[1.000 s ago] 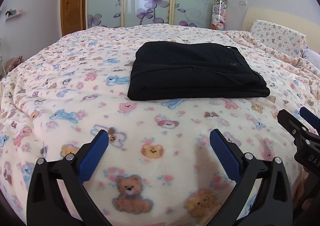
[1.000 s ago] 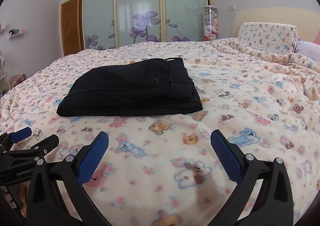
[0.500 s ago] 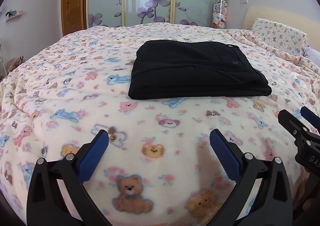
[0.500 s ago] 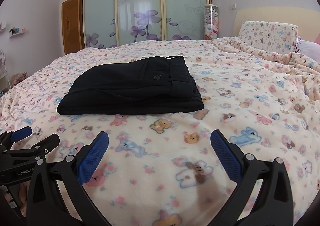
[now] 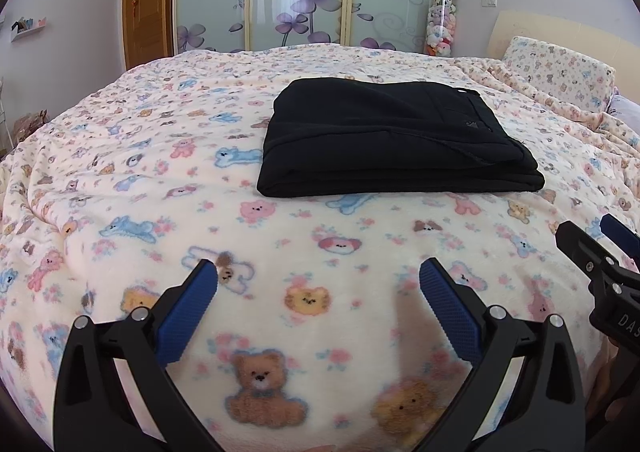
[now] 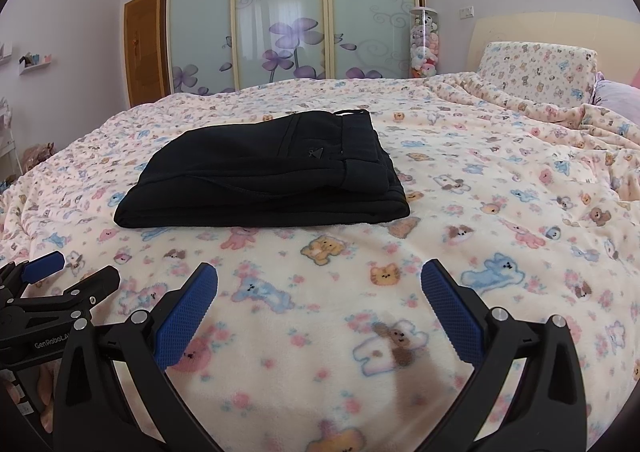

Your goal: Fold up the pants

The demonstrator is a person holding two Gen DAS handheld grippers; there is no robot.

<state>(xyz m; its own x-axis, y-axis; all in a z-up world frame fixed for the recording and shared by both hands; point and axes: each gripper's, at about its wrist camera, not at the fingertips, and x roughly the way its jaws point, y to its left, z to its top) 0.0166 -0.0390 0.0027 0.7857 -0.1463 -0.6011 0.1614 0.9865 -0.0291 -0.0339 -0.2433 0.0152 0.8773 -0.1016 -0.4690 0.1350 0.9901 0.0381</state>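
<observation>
Black pants (image 5: 384,140) lie folded in a neat rectangle on the teddy-bear blanket (image 5: 140,180), in the middle of the bed. They also show in the right wrist view (image 6: 272,176). My left gripper (image 5: 318,272) is open and empty, well short of the pants, above the blanket near the bed's front edge. My right gripper (image 6: 319,272) is open and empty, likewise in front of the pants. Each gripper shows at the side of the other's view: the right one (image 5: 600,248), the left one (image 6: 72,272).
A pillow (image 6: 536,68) and rumpled blanket lie at the right by the headboard. Sliding wardrobe doors with purple flowers (image 6: 288,20) stand behind the bed, with a clear tube of plush toys (image 6: 424,44) beside them. A wooden door (image 5: 144,12) is at the left.
Both views have shifted slightly, the pants sit a little lower and closer in frame. Both grippers stay open and empty.
</observation>
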